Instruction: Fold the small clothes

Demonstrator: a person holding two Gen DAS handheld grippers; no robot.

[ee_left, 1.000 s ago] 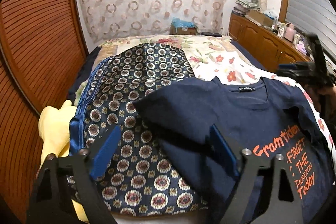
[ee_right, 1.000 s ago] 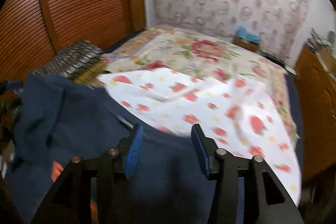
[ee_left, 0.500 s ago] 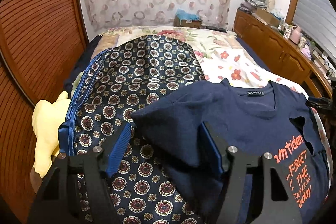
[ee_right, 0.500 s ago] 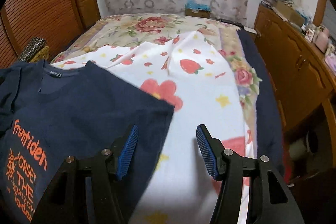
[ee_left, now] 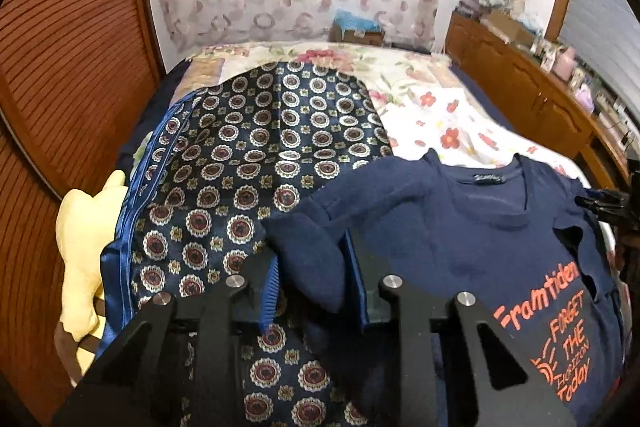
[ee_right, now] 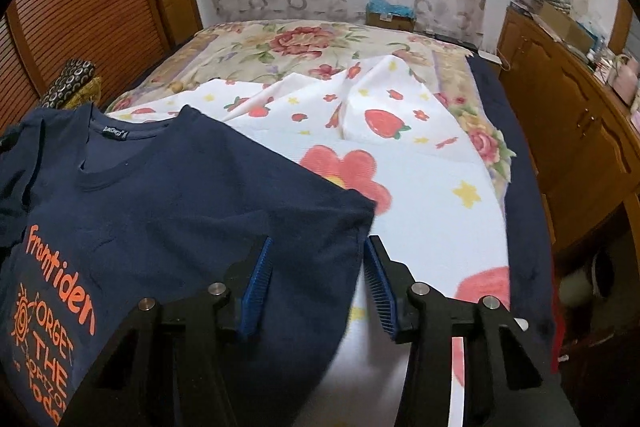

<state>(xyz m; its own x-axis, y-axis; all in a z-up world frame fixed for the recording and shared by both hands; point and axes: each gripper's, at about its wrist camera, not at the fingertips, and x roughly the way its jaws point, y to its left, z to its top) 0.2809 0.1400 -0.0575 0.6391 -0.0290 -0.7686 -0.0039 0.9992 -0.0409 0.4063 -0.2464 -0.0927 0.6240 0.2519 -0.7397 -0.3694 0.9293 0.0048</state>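
A navy T-shirt (ee_left: pixel 492 227) with orange lettering lies face up on the bed; it also shows in the right wrist view (ee_right: pixel 152 211). My left gripper (ee_left: pixel 314 281) is shut on the shirt's left sleeve (ee_left: pixel 308 251), which is bunched between the blue pads. My right gripper (ee_right: pixel 316 279) is open, with the edge of the shirt's right sleeve (ee_right: pixel 320 227) lying between its fingers. The right gripper's tip (ee_left: pixel 600 205) shows at the right edge of the left wrist view.
A navy medallion-patterned cloth (ee_left: pixel 256 155) lies left of the shirt, beside a yellow plush (ee_left: pixel 86 239). A white strawberry-print sheet (ee_right: pixel 400 163) and floral bedspread (ee_right: pixel 296 43) cover the bed. Wooden louvered doors (ee_left: pixel 68 47) stand left, a wooden cabinet (ee_right: pixel 568 131) right.
My left gripper has moved forward and closed on the left sleeve, lifting it a little. My right gripper has moved left over the right sleeve's edge and stays open.
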